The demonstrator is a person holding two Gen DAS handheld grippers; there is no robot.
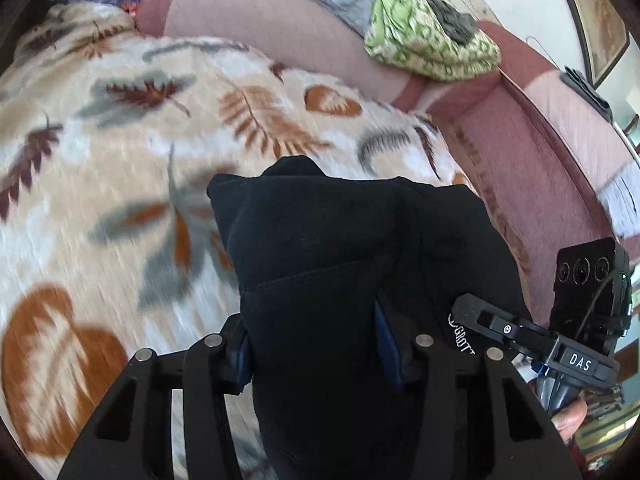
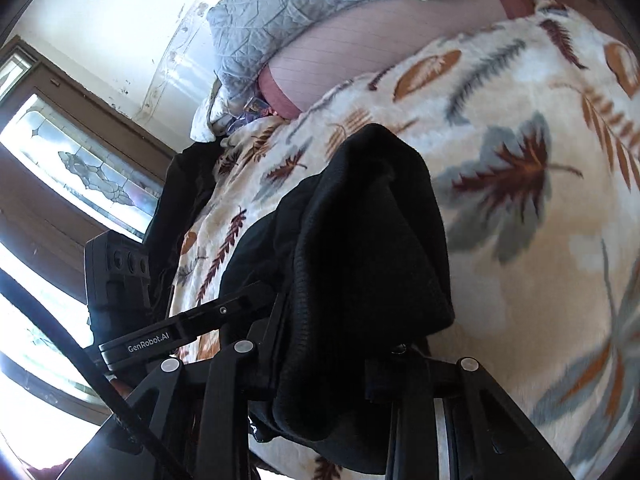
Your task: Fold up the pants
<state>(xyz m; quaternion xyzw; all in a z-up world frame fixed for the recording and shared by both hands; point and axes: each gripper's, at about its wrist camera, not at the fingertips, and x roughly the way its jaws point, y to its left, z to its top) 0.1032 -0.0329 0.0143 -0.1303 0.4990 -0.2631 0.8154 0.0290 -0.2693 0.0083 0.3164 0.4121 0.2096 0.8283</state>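
Bunched between your left gripper's (image 1: 316,344) closed jaws, the black soft-knit pants (image 1: 360,240) hang mid-fold above the leaf-print fleece blanket (image 1: 120,160), while your right gripper (image 2: 324,364) clamps another edge, so next lay both down evenly.

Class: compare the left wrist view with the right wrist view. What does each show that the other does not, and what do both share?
Left wrist only: white lettering on the black pants, and a dark item on the green cloth.
Right wrist only: a patterned glass window.
Both: each tool, left tool and right tool, shut on the pants over the leaf-print blanket.
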